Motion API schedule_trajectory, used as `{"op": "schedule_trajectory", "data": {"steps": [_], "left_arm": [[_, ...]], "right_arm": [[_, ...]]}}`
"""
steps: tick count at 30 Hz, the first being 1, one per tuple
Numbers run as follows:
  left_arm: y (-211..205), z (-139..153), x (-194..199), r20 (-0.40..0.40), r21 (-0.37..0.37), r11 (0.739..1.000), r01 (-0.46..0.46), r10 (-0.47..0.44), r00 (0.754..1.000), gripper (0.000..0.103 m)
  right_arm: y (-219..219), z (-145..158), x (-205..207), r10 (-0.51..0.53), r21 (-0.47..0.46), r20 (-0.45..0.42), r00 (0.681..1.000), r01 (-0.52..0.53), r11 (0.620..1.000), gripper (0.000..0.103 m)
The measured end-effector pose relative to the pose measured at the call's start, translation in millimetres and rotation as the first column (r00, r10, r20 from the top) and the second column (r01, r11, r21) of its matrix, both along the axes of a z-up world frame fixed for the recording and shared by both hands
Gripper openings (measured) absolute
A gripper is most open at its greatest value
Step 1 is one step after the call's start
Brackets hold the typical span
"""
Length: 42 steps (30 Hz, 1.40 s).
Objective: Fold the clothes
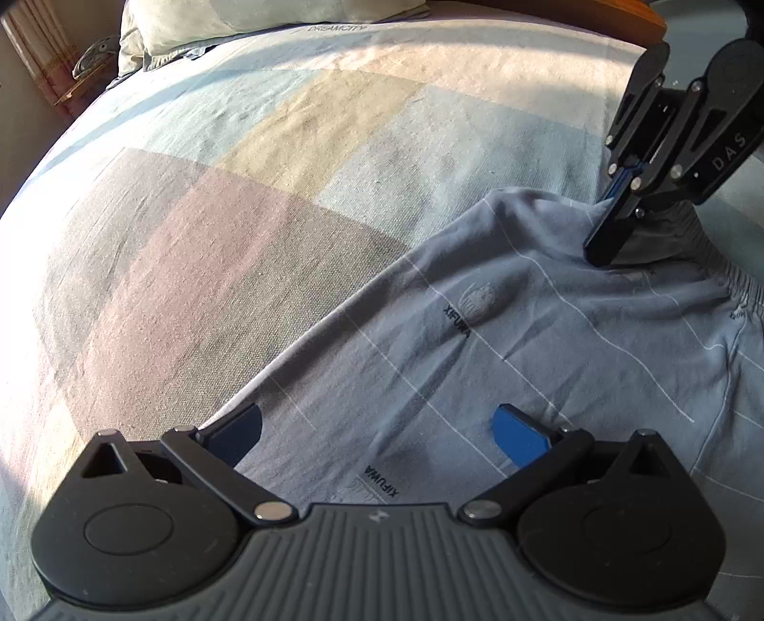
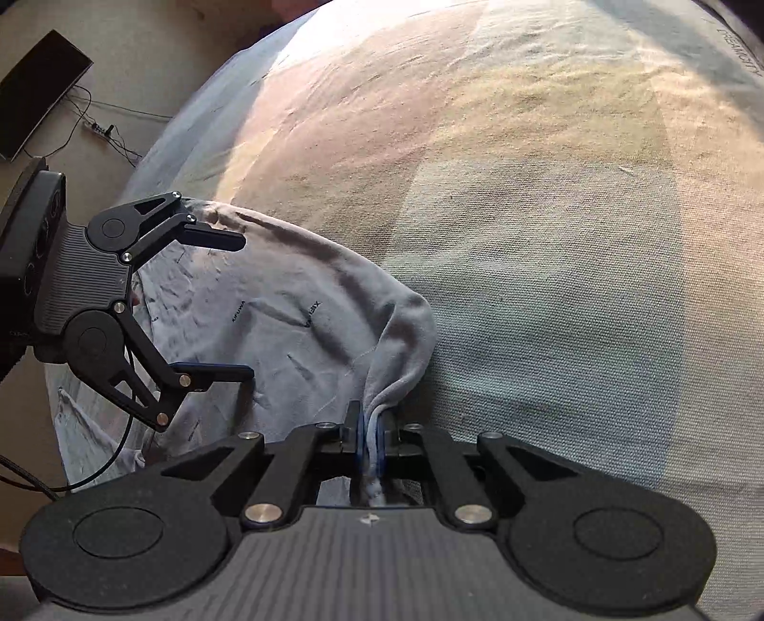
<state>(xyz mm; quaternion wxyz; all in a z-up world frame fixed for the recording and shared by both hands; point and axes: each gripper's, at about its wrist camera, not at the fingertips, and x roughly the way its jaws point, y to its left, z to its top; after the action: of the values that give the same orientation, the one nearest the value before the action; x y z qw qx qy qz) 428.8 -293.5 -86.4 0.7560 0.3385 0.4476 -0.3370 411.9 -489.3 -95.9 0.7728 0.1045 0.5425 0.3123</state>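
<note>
A light blue-grey garment (image 1: pixel 501 334) with thin white lines and small black lettering lies spread on the bed. My left gripper (image 1: pixel 377 430) hovers over its near part, jaws wide open, nothing between the blue pads. From the right wrist view the left gripper (image 2: pixel 246 305) shows at the left, open above the cloth. My right gripper (image 2: pixel 370 430) is shut on a bunched edge of the garment (image 2: pixel 286 305), lifting a fold of it off the bed. In the left wrist view the right gripper (image 1: pixel 606 248) pinches the cloth near the elastic waistband (image 1: pixel 735 282).
The bed sheet (image 1: pixel 238 215) has broad pastel blocks with sunlight across it. A pillow (image 1: pixel 229 19) lies at the head. A wooden bed frame (image 1: pixel 620 14) shows behind. Beside the bed are a dark monitor (image 2: pixel 38 91), a power strip (image 2: pixel 98 128) and cables on the floor.
</note>
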Motion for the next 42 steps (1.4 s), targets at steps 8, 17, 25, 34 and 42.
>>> {"op": "schedule_trajectory", "data": {"steps": [8,17,25,34,42], "left_arm": [[1.0,-7.1,2.5,0.039,0.074,0.996,0.044,-0.047,0.998,0.102],[3.2,-10.1,-5.4,0.093,0.069,0.993,0.097,-0.103,0.99,0.103],[-7.9,-20.4,-38.9,0.299,0.33,0.878,0.347,-0.446,0.843,0.103],[-10.8,-44.2,-50.4,0.399,0.459,0.786,0.414,-0.599,0.695,0.103],[-2.9,-39.8,-54.0,0.398,0.432,0.798,0.421,-0.587,0.705,0.092]], "right_arm": [[21.9,32.8,-23.6,0.171,-0.036,0.102,0.98,-0.168,0.985,0.006],[65.9,35.5,-82.4,0.481,-0.159,0.106,0.87,-0.463,0.872,0.007],[71.0,24.3,-96.6,0.488,-0.203,0.093,0.868,-0.463,0.863,0.009],[74.5,21.0,-101.9,0.513,-0.24,0.093,0.853,-0.481,0.843,0.012],[77.4,20.6,-103.9,0.511,-0.252,0.091,0.855,-0.476,0.842,0.013]]}}
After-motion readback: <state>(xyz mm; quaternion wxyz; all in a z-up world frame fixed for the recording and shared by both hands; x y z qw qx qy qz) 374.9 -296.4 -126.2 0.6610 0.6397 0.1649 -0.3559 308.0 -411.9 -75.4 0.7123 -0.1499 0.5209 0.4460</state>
